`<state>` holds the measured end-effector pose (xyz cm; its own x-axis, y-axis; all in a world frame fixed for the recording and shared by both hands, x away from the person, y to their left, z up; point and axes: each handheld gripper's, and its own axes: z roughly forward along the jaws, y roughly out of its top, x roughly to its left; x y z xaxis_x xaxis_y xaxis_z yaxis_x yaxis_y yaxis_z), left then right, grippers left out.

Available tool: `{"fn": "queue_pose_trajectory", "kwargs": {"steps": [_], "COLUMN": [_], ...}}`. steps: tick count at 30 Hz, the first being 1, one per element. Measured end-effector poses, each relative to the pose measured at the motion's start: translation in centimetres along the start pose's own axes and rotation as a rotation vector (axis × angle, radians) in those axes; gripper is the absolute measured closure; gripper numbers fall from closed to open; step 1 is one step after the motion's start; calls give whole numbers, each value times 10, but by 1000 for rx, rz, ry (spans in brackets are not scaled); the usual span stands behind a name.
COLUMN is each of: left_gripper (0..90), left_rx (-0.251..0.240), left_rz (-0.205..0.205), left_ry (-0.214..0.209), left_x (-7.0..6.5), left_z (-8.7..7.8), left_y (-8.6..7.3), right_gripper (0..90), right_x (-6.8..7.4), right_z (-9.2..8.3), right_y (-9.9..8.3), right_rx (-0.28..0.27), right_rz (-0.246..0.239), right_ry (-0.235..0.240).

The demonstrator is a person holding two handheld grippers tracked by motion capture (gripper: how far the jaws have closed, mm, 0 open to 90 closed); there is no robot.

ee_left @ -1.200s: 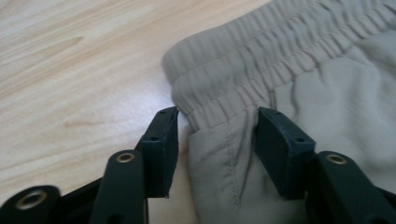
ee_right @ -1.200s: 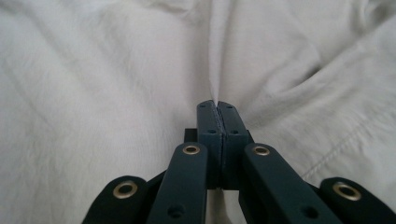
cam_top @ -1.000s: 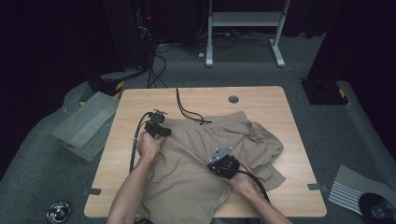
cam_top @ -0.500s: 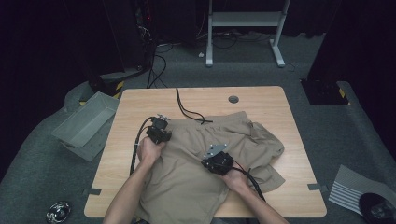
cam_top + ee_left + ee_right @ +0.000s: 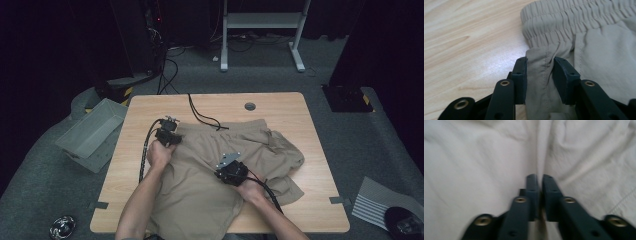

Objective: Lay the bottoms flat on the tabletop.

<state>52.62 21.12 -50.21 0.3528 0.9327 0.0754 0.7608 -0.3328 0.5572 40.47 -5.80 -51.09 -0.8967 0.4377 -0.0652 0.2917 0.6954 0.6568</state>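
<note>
Khaki shorts lie spread on the wooden table, with the elastic waistband at the far side. My left gripper sits at the waistband's left corner. Its jaws have just been opening and now stand apart, with a seamed fold of the shorts loose between the pads. My right gripper rests in the middle of the shorts. Its jaws have just been opening but are still nearly together on a thin ridge of cloth. That view is blurred.
A black cable lies on the table beyond the waistband, near a round hole. A grey bin stands on the floor at the left. A white stand is at the back and a striped mat at the right.
My right gripper has crept a little up and left across the shorts. The left hand has barely shifted at the waistband corner.
</note>
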Motion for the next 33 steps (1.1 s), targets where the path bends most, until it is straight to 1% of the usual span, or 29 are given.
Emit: {"fn": "queue_pose_trajectory", "kwargs": {"steps": [1, 3, 4, 6, 8, 9, 10, 11, 13, 16, 18, 19, 20, 21, 22, 23, 24, 25, 26, 27, 28, 29, 31, 32, 33], "left_gripper": [606, 537, 513, 472, 437, 421, 411, 406, 397, 389, 386, 386, 385, 385, 381, 378, 378, 377, 377, 377, 379, 387, 402, 414, 436], "left_rx": [1, 1, -17, -43, -54, -62, -72, -83, -106, -116, -127, -134, -142, -144, -146, -153, -160, -162, -165, -168, -167, -160, -136, -117, -84], "left_rz": [-8, -6, 3, 22, 31, 31, 31, 31, -5, -18, -24, -33, -38, -36, -33, -35, -37, -39, -42, -46, -43, -34, -1, 17, 46], "left_ry": [-11, -30, -27, -28, -39, -49, -50, -52, -78, -105, -120, -130, -144, -154, -158, -163, -167, -172, -175, -181, -181, -172, -144, -116, -76], "left_x": [-1, -5, -9, -12, -13, -12, -11, -10, -5, -1, 0, 1, 1, 0, -1, -1, -1, -1, 0, 0, 0, -1, -3, -3, -4], "left_z": [0, -3, -7, -18, -28, -34, -38, -44, -53, -60, -65, -67, -69, -71, -73, -75, -77, -78, -79, -80, -80, -79, -77, -74, -69], "left_y": [0, -1, -3, -7, -12, -18, -21, -27, -40, -57, -67, -72, -76, -81, -86, -91, -96, -100, -103, -107, -110, -112, -115, -117, -118], "right_gripper": [729, 640, 623, 611, 606, 606, 606, 606, 601, 567, 551, 545, 535, 527, 531, 527, 524, 535, 576, 622, 667, 717, 823, 859, 875], "right_x": [2, 7, 8, 8, 2, -2, -9, -13, -24, -36, -42, -46, -49, -51, -54, -57, -60, -62, -63, -65, -67, -69, -73, -73, -75], "right_z": [-1, -4, -4, -4, -2, -1, 1, 2, 5, 14, 23, 30, 36, 41, 47, 51, 56, 61, 65, 67, 71, 73, 74, 74, 74], "right_y": [1, 8, 11, 16, 19, 22, 25, 27, 37, 53, 61, 67, 71, 75, 77, 78, 80, 81, 82, 82, 80, 77, 77, 76, 76], "right_rx": [-15, -55, -68, -105, -106, -102, -106, -107, -107, -98, -78, -53, -49, -22, -16, -20, 11, 30, 50, 54, 73, 65, 62, 64, 65], "right_rz": [7, 20, 20, 56, 74, 91, 110, 122, 140, 149, 158, 159, 155, 165, 157, 160, 169, 161, 152, 144, 144, 152, 157, 150, 129], "right_ry": [-2, -9, -13, -9, -25, -35, -38, -42, -62, -91, -119, -134, -154, -167, -185, -199, -197, -203, -217, -217, -205, -194, -195, -208, -231]}}
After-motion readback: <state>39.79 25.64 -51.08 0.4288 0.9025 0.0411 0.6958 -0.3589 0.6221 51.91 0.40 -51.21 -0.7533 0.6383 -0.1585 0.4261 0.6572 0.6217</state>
